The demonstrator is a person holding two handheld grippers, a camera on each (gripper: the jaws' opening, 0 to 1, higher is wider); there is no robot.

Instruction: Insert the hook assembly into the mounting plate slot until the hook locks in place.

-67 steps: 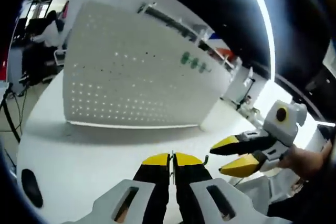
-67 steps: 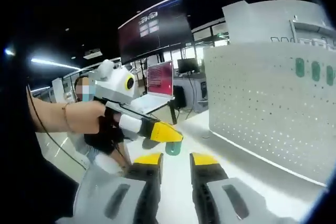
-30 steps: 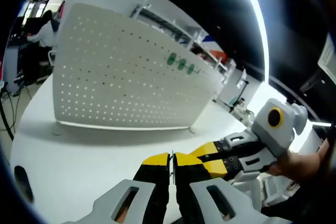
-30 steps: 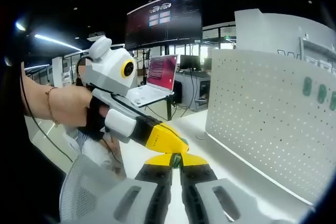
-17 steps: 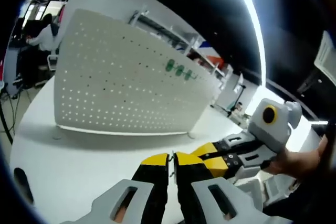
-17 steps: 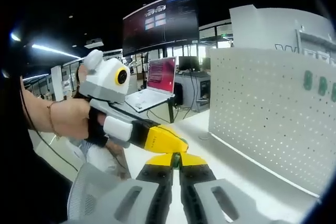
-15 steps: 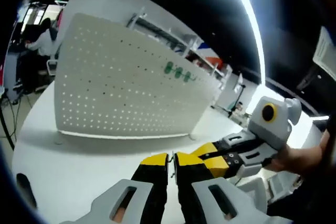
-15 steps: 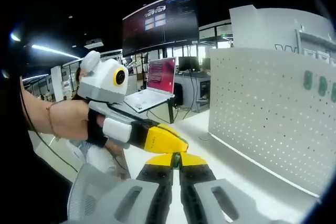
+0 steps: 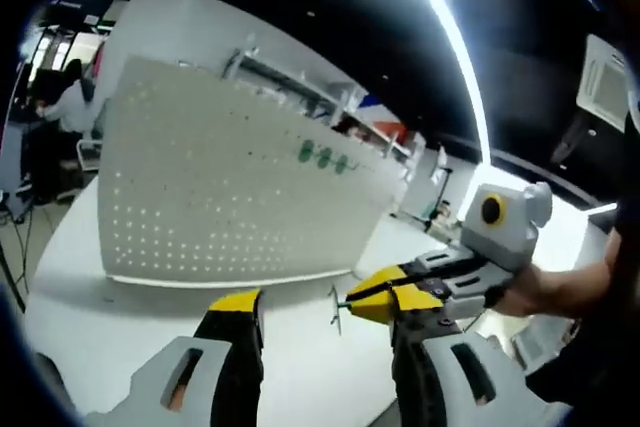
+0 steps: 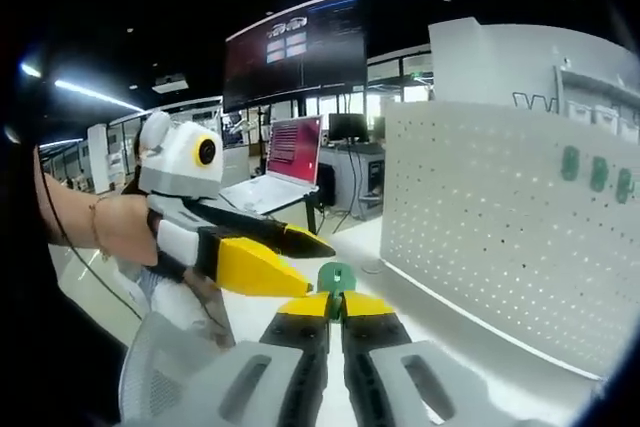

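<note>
The white perforated mounting plate [image 9: 220, 197] stands upright on a white table, with three green hooks [image 9: 322, 155] seated near its top. The plate [image 10: 500, 237] also rises at the right of the right gripper view. My right gripper [image 10: 337, 305] is shut on the hook assembly [image 10: 337, 277], whose green head pokes up above the jaws. In the left gripper view the right gripper [image 9: 350, 299] reaches in from the right, and the hook's thin metal end [image 9: 334, 309] sticks out of it. My left gripper [image 9: 318, 307] is open around that end without touching it; the left gripper [image 10: 315, 267] is seen spread from the side.
The white table [image 9: 120, 317] runs in front of the plate. A person's hand [image 10: 110, 227] holds the left gripper. A laptop [image 10: 285, 162] on a desk and a large dark screen [image 10: 295, 52] stand behind. A person sits at far left [image 9: 55, 112].
My left gripper has opened and let go of the hook assembly. My right gripper, open 2.2 s ago, shut on it and keeps holding it. Both views shifted slightly.
</note>
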